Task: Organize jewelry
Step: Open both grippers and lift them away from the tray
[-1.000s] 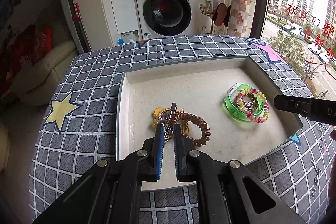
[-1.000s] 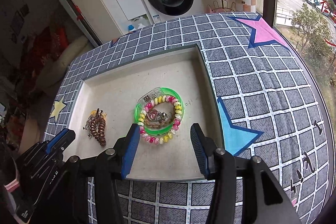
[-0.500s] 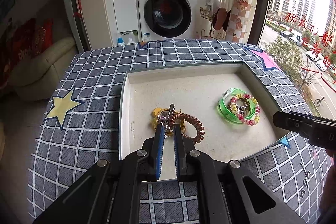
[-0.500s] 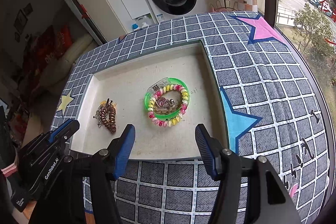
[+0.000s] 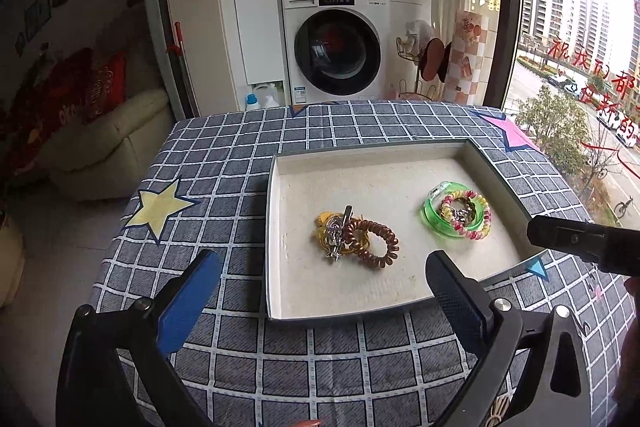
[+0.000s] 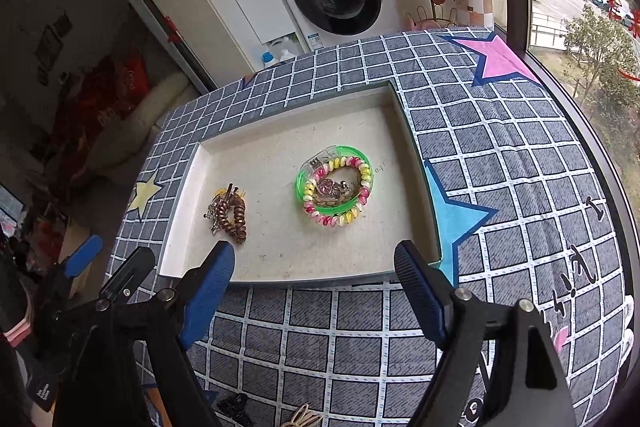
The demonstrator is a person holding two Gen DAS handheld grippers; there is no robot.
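A shallow white tray (image 5: 276, 211) (image 6: 182, 215) lies on the checked tablecloth. In it, at the left, lies a pile: a brown spiral hair tie (image 5: 376, 241) (image 6: 236, 217), a silver clip (image 5: 338, 233) (image 6: 218, 209) and a yellow piece (image 5: 322, 221). At the right, a green bangle (image 5: 434, 221) (image 6: 320, 171) holds a multicoloured spiral tie (image 5: 480, 215) (image 6: 362, 183) and a small trinket (image 6: 332, 189). My left gripper (image 5: 320, 281) is open and empty, back over the tray's near edge. My right gripper (image 6: 314, 273) is open and empty, near the tray's front rim.
The table carries a grey checked cloth with yellow (image 5: 160, 205), pink (image 6: 496, 59) and blue (image 6: 456, 219) stars. A washing machine (image 5: 338, 55) stands behind, a cream sofa (image 5: 104, 143) at the left, a window at the right. A black hair claw (image 6: 234, 407) lies at the near edge.
My left gripper has let go of the jewellery pile, opened wide and pulled back up and toward me. My right gripper has also drawn back a little from the tray.
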